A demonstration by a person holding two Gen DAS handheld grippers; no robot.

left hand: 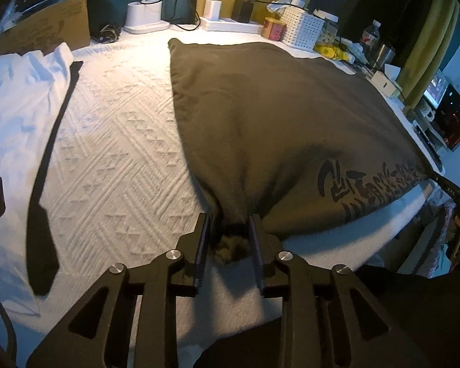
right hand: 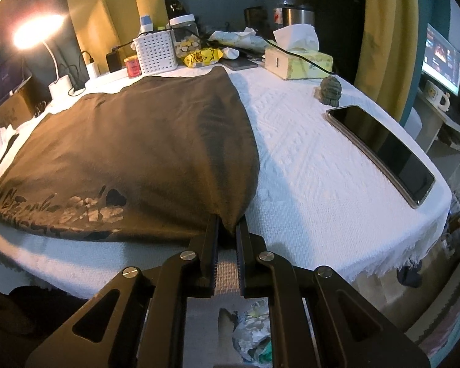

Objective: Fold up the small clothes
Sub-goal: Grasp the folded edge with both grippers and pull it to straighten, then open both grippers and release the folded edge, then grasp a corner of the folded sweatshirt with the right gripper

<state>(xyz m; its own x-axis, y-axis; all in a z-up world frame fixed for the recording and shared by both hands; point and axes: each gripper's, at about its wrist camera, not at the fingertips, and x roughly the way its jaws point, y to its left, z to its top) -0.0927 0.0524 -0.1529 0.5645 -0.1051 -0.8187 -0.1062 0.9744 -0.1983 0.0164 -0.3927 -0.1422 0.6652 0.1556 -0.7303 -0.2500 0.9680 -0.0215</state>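
A dark olive T-shirt (left hand: 276, 116) with black printed lettering lies spread on the white textured cloth (left hand: 113, 153) covering the table. In the left wrist view its near left corner sits bunched between the fingers of my left gripper (left hand: 230, 219). Those jaws stand apart, a little wider than the bunch, and do not pinch it. In the right wrist view the same shirt (right hand: 132, 141) has its near right corner drawn into my right gripper (right hand: 228, 222), whose jaws are shut on the fabric at the table's front edge.
A white garment (left hand: 18, 98) and a black strap (left hand: 46, 184) lie at the left. A phone (right hand: 383, 150) and a small figurine (right hand: 329, 90) rest on the right. A white basket (right hand: 155, 50), tissue box (right hand: 297, 59), jars, bottles, chargers and a lamp (right hand: 36, 33) line the back edge.
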